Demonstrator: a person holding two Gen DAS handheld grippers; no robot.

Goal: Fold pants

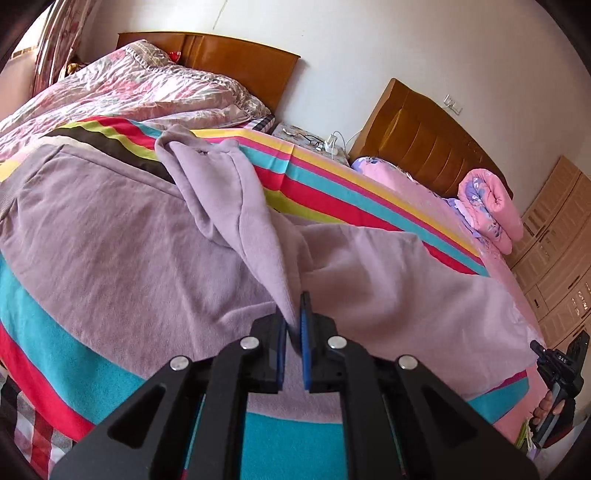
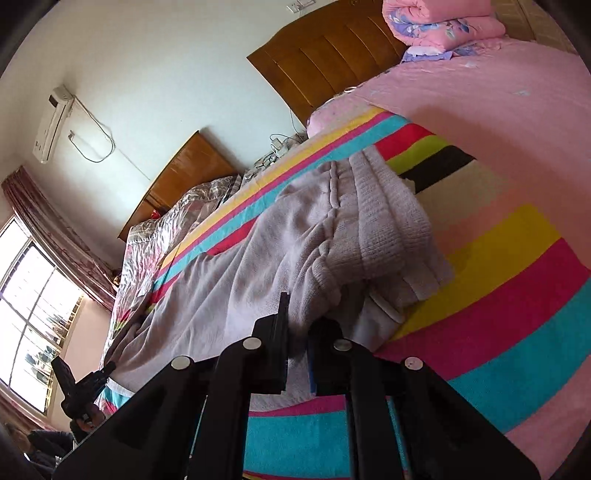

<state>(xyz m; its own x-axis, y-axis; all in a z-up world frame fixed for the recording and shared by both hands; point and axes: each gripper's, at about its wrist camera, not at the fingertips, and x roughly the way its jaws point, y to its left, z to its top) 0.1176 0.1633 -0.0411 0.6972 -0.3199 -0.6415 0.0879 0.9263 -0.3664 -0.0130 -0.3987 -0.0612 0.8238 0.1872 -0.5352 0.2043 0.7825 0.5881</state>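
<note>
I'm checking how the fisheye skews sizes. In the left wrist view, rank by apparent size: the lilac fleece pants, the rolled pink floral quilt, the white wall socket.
1. Lilac fleece pants, by far the largest, though nearest the camera.
2. Rolled pink floral quilt.
3. White wall socket, smallest and farthest away.

A: What is the right gripper [image 2: 295, 332] doing?

B: It is pinching the near edge of the purple pants [image 2: 295, 236]. The pants are lying on the stripy blanket [image 2: 498, 295].

A: What is sitting at one o'clock?

B: A rolled pink quilt [image 2: 436, 22]. The other gripper [image 2: 79, 391] is showing at eight o'clock.
</note>
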